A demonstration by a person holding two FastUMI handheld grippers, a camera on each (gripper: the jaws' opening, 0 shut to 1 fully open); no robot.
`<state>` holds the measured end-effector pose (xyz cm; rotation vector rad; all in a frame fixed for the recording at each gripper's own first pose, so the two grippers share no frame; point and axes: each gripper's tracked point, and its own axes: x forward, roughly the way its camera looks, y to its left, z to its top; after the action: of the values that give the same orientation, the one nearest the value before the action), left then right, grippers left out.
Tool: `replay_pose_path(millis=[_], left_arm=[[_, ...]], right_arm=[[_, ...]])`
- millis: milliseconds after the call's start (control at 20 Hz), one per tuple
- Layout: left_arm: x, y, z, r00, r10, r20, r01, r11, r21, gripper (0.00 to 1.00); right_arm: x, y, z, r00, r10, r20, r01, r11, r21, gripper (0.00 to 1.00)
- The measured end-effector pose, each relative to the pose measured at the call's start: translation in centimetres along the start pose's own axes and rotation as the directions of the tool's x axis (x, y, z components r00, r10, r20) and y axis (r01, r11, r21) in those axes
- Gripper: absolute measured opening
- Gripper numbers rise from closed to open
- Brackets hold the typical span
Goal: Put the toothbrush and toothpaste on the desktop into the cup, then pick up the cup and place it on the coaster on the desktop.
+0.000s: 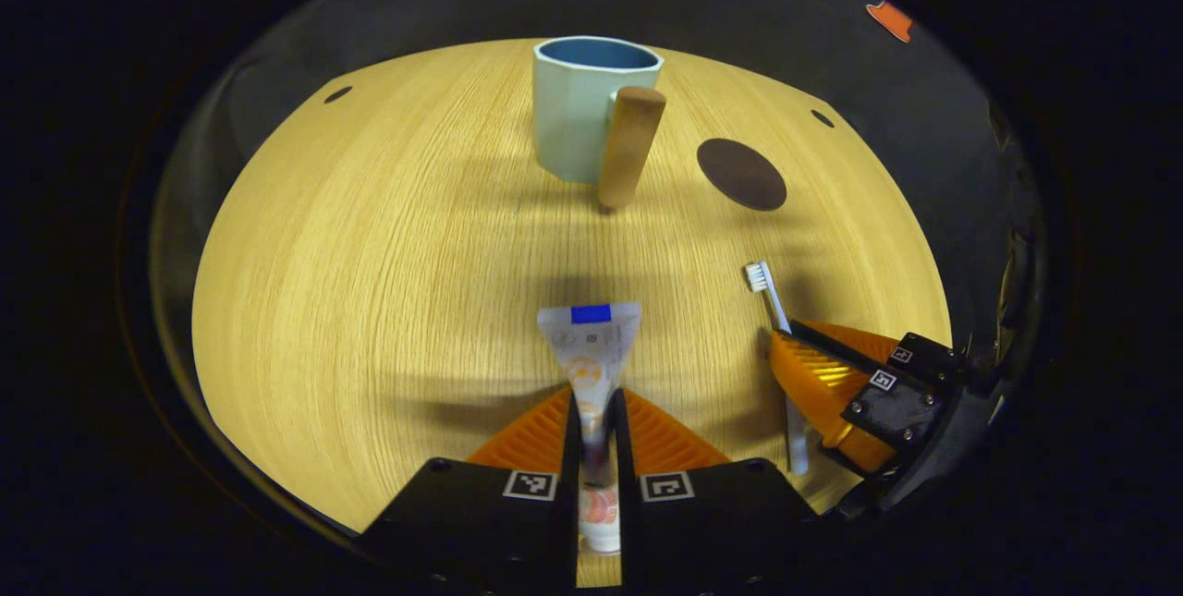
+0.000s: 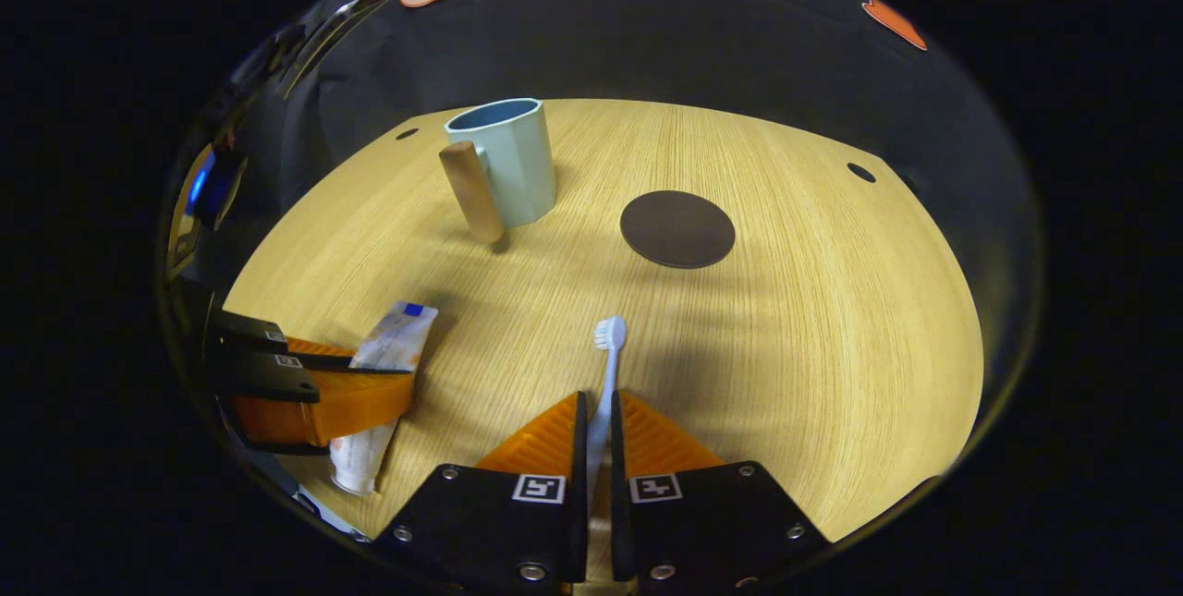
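Jaws closed: left gripper clamping toothpaste, right gripper clamping toothbrush; toothbrush handle end hidden between fingers.

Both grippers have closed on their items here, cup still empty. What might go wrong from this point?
1. The left gripper pinches the soft toothpaste mid-body; it may sag or twist at the cup.
2. The right gripper holds the thin toothbrush by its handle; it may pivot and miss the rim.
3. The cup stands close to the coaster; a bump could tip it.
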<state>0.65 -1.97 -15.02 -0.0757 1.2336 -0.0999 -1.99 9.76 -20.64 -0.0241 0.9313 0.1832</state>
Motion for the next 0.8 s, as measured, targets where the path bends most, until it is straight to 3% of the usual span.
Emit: replay_pose_path(millis=[50, 100, 250, 550, 800], left_arm=[[0.0, 0.1, -0.1, 1.0, -0.008, -0.021, 0.008, 1.0, -0.011, 0.19], [-0.1, 0.1, 0.1, 1.0, -0.014, -0.004, 0.013, 1.0, -0.018, 0.13], [-0.3, -0.3, 0.3, 0.998, -0.056, 0.017, 0.057, 0.998, -0.039, 0.1], [-2.8, -0.5, 2.7, 0.98, -0.08, 0.184, 0.08, 0.997, 0.009, 0.1], [-5.5, -0.8, 5.3, 0.927, -0.095, 0.363, 0.078, 0.995, 0.06, 0.09]], right_arm=[[0.1, 0.0, 0.0, 1.0, 0.011, 0.007, -0.011, 1.0, 0.017, 0.09], [0.0, 0.0, 0.1, 1.0, 0.022, 0.015, -0.023, 0.999, 0.031, 0.05], [-0.3, -0.3, 0.4, 0.998, 0.051, 0.042, -0.054, 0.996, 0.066, 0.04], [-3.1, -0.9, 3.8, 0.981, 0.089, 0.174, -0.109, 0.988, 0.112, 0.03], [-7.0, -2.0, 7.7, 0.943, 0.083, 0.323, -0.119, 0.988, 0.093, 0.03]])
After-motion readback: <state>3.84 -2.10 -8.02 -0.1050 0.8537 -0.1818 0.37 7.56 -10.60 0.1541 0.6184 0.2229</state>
